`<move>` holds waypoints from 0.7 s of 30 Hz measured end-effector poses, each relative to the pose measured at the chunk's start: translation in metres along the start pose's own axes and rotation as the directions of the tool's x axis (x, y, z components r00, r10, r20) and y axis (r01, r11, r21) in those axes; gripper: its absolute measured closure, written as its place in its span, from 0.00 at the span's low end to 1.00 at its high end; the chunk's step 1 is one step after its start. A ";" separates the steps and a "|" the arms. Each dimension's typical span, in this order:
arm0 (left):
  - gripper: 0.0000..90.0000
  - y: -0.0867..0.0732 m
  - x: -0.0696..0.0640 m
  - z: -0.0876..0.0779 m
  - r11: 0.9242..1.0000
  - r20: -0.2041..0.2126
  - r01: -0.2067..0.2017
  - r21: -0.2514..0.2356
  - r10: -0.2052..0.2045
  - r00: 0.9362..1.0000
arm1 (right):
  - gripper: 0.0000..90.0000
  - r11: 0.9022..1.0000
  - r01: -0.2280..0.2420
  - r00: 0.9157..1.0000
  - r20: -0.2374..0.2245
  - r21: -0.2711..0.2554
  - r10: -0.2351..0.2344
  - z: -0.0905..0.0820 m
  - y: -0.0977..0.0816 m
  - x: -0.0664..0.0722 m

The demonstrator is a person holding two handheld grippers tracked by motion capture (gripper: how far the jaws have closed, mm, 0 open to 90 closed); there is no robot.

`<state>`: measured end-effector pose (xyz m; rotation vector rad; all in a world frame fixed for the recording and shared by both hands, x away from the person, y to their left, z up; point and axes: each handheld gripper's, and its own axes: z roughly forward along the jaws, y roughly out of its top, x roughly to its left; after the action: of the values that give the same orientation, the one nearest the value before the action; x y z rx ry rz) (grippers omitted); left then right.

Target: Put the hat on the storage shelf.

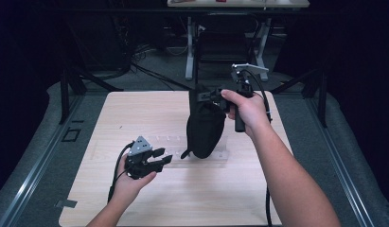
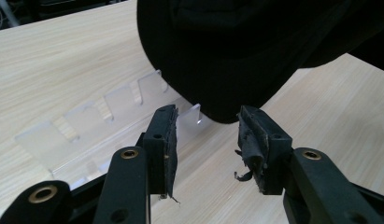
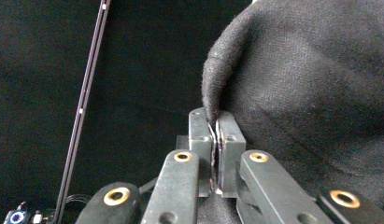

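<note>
Black felt-like fabric is pinched between the jaws of the right gripper [image 3: 216, 122], which are clamped together on the edge of a black pouch [image 1: 205, 124] and hold it lifted above the wooden table [image 1: 182, 198]. In the high view the right gripper [image 1: 215, 96] sits at about 1 o'clock from the table's middle, gripped in the person's right hand [image 1: 246, 109], with the pouch hanging down from it so that its rounded bottom is just above or touching the tabletop; which of the two cannot be told. At about 8 o'clock from the pouch, the left gripper [image 1: 160, 158] rests in the person's left hand [image 1: 130, 182], its jaws parted and grasping nothing, pointed toward the pouch's lower end. The left gripper view shows the left gripper [image 2: 206, 140] with worn, frayed pads [image 2: 170, 154], a clear gap between them, and the dark underside of the pouch [image 2: 236, 51] hanging just beyond the jaw tips at 12 o'clock. Lying flat on the table under the pouch is a clear plastic rack [image 2: 101, 116] with a row of upright slotted tabs, stretching off toward 9 o'clock. Beyond the table's far edge, at 12 o'clock in the high view, stands a white-legged desk [image 1: 230, 28] over a dark floor.
</note>
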<state>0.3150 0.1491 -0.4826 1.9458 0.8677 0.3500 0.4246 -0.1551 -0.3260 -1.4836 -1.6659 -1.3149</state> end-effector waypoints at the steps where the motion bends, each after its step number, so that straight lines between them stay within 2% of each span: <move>1: 0.64 0.001 -0.001 0.000 1.000 0.004 -0.003 0.004 0.003 1.000 | 0.97 1.000 0.001 1.000 0.000 -0.001 -0.001 0.000 0.000 0.000; 15: 0.65 0.020 -0.018 0.011 0.998 0.031 -0.054 0.015 0.054 0.998 | 0.97 1.000 0.000 1.000 -0.005 -0.003 0.000 0.005 0.000 0.002; 21: 0.69 0.024 -0.020 0.012 0.999 0.036 -0.049 0.011 0.049 0.998 | 0.97 1.000 0.006 1.000 -0.002 -0.001 -0.006 0.006 0.000 0.003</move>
<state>0.3179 0.1200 -0.4667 1.9807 0.8019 0.3387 0.4253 -0.1490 -0.3257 -1.4781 -1.6694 -1.3197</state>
